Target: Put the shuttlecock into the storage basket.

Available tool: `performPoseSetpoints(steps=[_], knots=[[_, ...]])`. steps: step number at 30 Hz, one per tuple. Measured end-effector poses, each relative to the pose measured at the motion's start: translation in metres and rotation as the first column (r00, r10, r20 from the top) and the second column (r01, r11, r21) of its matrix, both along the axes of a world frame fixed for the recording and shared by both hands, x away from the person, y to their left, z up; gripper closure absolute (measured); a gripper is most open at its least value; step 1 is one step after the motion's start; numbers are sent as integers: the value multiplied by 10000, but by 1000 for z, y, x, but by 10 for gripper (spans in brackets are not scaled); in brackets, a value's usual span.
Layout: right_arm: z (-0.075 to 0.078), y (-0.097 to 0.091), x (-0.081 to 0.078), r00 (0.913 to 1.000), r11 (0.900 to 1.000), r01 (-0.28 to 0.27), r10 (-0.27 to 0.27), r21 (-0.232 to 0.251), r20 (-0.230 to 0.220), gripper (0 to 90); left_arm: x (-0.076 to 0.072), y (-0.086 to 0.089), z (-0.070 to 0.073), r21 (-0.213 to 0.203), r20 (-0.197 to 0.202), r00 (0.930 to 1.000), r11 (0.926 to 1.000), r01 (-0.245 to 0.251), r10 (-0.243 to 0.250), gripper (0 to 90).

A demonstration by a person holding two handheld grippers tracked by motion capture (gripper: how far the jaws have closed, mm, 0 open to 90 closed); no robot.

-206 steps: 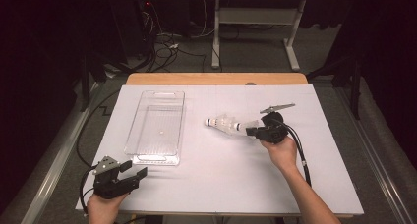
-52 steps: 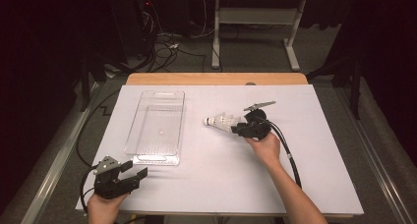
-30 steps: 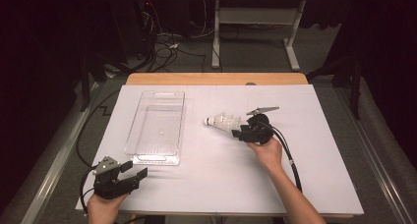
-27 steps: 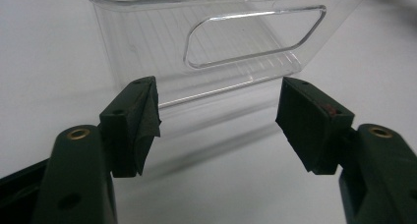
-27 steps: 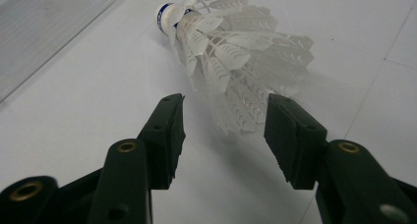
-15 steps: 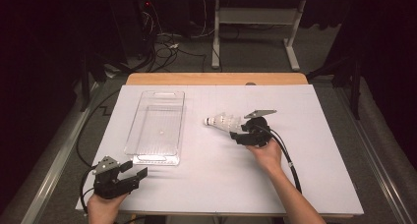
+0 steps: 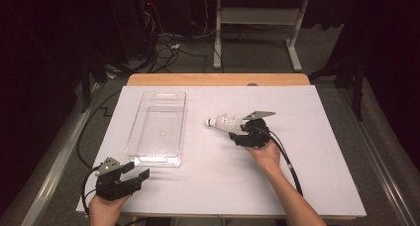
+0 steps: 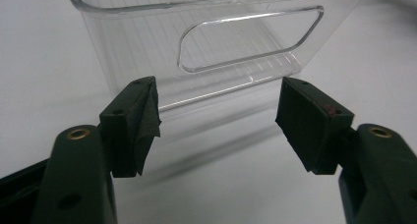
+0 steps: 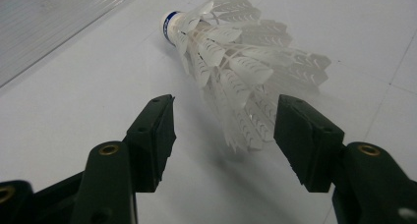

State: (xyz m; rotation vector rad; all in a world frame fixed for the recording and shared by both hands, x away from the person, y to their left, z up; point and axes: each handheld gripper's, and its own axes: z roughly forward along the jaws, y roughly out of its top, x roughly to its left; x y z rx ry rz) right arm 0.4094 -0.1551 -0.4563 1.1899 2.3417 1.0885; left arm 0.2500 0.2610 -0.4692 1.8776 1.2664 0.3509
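Note:
A white feather shuttlecock [image 7: 224, 122] [image 9: 236, 62] lies on its side on the white table cover, its blue-banded cork pointing left toward a clear plastic bin [image 7: 157, 94] [image 8: 196, 17]. My right gripper [image 7: 237, 133] [image 9: 223, 116] is open at the feather end. Its jaws have just been opening, and the feather skirt sits between them without either pad pressing on it. Near the table's front left corner, my left gripper [image 7: 139, 170] [image 8: 219, 116] is open with nothing between its fingers, facing the bin's near end wall with its handle slot.
A white cover [image 7: 317, 151] spans the table, with a wooden strip [image 7: 218, 80] along the far edge. The right gripper's cable [image 7: 289, 166] trails back along the forearm. Behind the table, cables and a table frame [image 7: 257, 23] stand on a dark floor.
The right hand has edged left, closer around the shuttlecock's feather end. The shuttlecock, the bin and the left gripper have stayed where they were.

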Motion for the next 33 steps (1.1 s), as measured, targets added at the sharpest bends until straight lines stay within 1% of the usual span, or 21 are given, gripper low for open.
performPoseSetpoints(steps=[4,10,23,28,33], knots=[[-1,1,3,10000,10000,73,-73,22,48,414,-1,1,0,8,33,10000,10000,16,-16,333],[-2,4,6,9999,9999,125,-125,47,-46,421,-1,1,0,91,57,10000,10000,42,-42,333],[-6,9,13,9999,9999,54,-52,117,-109,428,0,2,0,-7,15,10000,10000,13,-13,333],[-6,12,14,9999,9998,34,-31,178,-145,430,0,1,0,18,15,10000,10000,20,-20,334],[-4,15,16,10000,9999,-32,33,115,-79,434,1,2,-1,14,-6,10000,10000,25,-25,333]])
